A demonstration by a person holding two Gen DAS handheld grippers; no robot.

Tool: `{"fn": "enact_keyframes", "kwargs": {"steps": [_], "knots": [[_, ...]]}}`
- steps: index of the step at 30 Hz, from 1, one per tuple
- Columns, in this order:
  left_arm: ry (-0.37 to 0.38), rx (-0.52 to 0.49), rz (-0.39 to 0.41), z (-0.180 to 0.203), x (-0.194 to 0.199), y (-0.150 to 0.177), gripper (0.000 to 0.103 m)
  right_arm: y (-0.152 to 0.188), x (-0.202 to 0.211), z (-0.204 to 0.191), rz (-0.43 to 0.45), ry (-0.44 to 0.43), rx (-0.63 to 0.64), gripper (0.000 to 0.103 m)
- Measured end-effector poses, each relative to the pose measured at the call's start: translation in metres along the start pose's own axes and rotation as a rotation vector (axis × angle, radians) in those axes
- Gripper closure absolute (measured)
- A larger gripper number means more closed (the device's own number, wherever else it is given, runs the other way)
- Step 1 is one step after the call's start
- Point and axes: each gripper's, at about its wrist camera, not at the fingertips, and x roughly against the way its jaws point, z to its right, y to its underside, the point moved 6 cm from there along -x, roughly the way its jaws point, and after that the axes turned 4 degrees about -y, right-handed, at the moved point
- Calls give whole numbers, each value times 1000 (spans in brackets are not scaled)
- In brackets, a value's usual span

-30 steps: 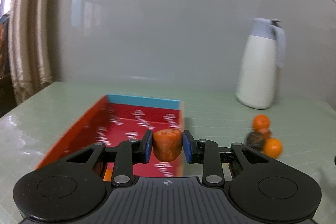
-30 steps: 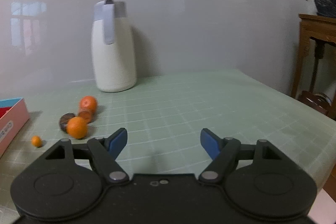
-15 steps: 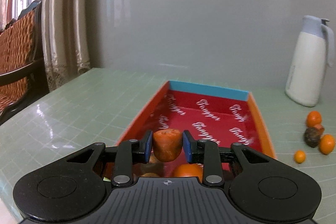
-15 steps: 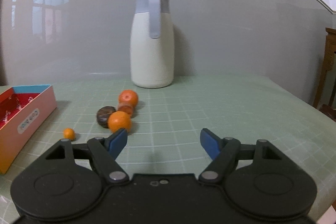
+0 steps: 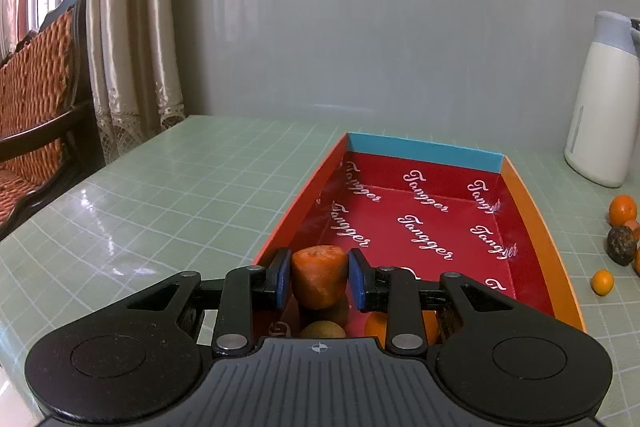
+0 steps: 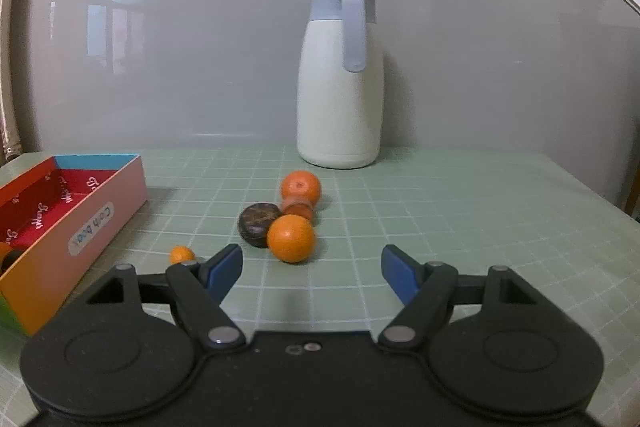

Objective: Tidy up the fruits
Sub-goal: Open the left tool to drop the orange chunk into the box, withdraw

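Observation:
My left gripper is shut on an orange-red fruit and holds it over the near end of the red box. A greenish fruit and an orange lie in the box below, partly hidden. My right gripper is open and empty, facing a cluster on the table: two oranges, a dark brown fruit, a small reddish fruit and a tiny orange. The box also shows in the right wrist view at left.
A white jug with a grey lid stands at the back of the green gridded table, also in the left wrist view. A chair and curtains stand beyond the table's left edge.
My left gripper has swung left with the fruit, from beside the box to over its near end. My right gripper has turned left, bringing the fruit cluster straight ahead and closer.

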Motion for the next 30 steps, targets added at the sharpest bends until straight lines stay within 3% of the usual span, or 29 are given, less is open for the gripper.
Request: {"fn": "enact_keyframes", "kwargs": {"steps": [4, 13, 15, 22, 30], "knots": [[7, 4, -7, -1, 1, 0, 68, 0, -2, -5, 0, -12, 8, 27], [21, -4, 58, 8, 23, -9, 34, 0, -3, -9, 1, -23, 7, 27], [-8, -12, 95, 7, 31, -14, 17, 0, -3, -10, 1, -25, 8, 27], [6, 1, 118, 1, 49, -26, 14, -2, -4, -18, 5, -43, 13, 27], [-7, 1, 148, -7, 68, -29, 4, -2, -5, -28, 5, -61, 23, 27]]}}
